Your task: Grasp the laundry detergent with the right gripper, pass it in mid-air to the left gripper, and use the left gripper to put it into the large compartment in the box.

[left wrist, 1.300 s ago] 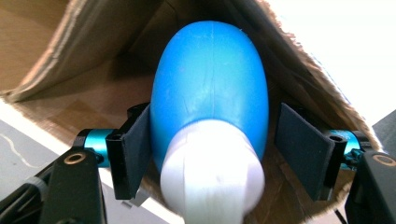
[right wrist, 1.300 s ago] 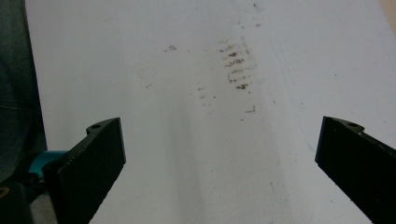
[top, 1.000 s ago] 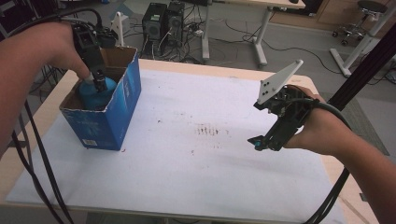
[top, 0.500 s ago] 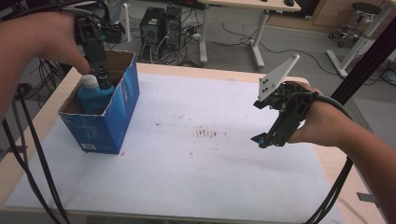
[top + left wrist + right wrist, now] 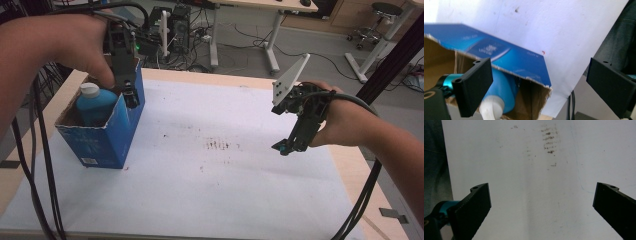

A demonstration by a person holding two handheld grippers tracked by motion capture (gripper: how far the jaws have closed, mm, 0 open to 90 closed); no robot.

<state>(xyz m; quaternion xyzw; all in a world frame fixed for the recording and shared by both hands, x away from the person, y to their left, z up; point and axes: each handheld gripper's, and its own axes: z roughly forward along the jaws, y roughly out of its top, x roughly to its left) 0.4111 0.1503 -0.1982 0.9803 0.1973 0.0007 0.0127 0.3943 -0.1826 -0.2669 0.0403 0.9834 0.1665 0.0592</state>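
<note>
The blue bottle (image 5: 96, 104) stands upright inside the blue carton (image 5: 107, 142) at the table's left. Just above the carton's rim hangs the left gripper (image 5: 131, 99) — jaws just opened wide, nothing between them. The right gripper (image 5: 285, 146) hovers over the white sheet (image 5: 210, 190), also wide and empty.

Box (image 5: 112, 135) walls hem the bottle (image 5: 96, 102); white sheet (image 5: 225, 190) lies bare.

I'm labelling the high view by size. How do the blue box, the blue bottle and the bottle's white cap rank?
1. blue box, clearly largest.
2. blue bottle, partly hidden inside the box.
3. white cap, smallest.
</note>
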